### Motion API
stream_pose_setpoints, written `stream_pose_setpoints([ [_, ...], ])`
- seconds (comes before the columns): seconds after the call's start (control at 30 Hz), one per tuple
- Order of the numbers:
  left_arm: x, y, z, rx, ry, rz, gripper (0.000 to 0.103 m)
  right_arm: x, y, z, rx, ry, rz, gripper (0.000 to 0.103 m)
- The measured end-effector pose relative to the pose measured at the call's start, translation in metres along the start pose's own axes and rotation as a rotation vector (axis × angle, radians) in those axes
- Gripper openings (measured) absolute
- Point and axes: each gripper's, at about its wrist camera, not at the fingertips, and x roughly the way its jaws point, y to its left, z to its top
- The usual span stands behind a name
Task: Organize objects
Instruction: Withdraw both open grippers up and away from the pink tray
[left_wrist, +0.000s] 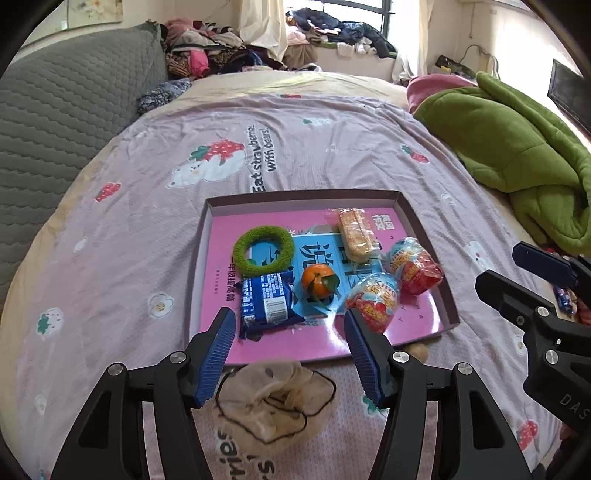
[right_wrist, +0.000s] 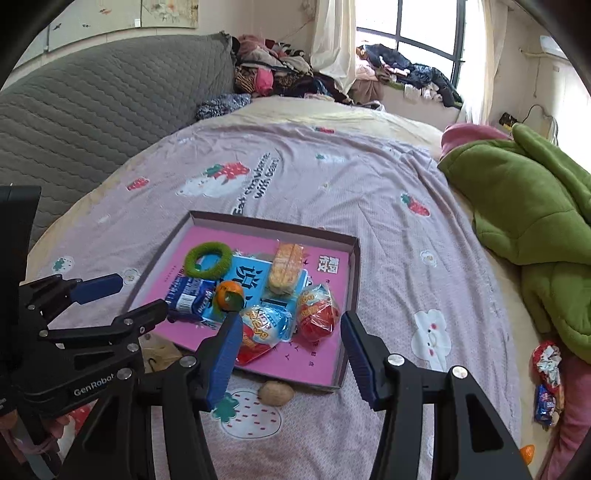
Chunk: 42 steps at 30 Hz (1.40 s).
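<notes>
Snacks fill the tray (left_wrist: 413, 218) just beyond both empty, spread grippers.

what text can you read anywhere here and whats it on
"Eat strawberries with bears!" on the bedspread
"GenRobot" on the left claw body
"DAS", cut off, on the right claw body
Large Chinese characters on the pink box floor: not legible to me
Blue snack pack and egg wrappers: print too blurred
</notes>
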Motion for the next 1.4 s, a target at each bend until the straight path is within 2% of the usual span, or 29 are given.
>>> stream_pose_setpoints([
  [0.4,-0.074,0.008,-0.002,0.002,-0.097,0.018,0.063,-0.075,0.010,0.008,0.011,-0.104,0.009,0.056],
  [0.63,-0.112,0.011,-0.012,0.010,-0.136,0.025,0.063,-0.114,0.019,-0.001,-0.001,-0.150,0.013,0.057],
  [1.0,-0.155,0.019,-0.040,-0.003,-0.175,0.016,0.063,-0.152,0.031,-0.025,-0.009,-0.193,0.021,0.058],
  [1.4,-0.169,0.026,-0.070,-0.027,-0.194,-0.026,0.063,-0.163,0.043,-0.052,0.017,-0.223,0.037,0.058],
])
